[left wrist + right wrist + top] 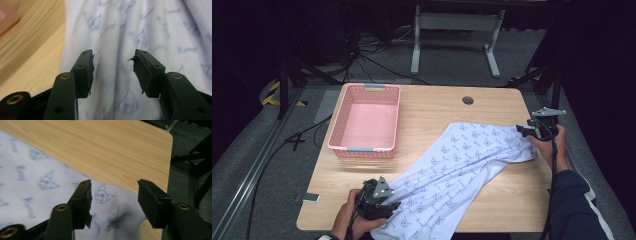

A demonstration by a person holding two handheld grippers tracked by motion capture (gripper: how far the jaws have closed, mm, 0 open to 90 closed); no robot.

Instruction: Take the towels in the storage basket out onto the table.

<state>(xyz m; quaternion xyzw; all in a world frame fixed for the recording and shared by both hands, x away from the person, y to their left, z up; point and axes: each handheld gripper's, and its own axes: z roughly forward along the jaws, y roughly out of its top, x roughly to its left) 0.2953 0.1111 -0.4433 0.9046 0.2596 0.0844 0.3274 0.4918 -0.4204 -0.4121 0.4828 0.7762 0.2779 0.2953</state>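
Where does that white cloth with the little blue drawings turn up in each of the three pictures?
High view: the cloth lies slantwise across the table's near right part, between the two grippers.
Left gripper view: it covers the middle and right, behind the open jaws.
Right gripper view: its corner lies at the left and bottom, under the open jaws.
Shared landmark: the wooden table beside the cloth.

Overhead forward-down; 2 close tong-mounted views
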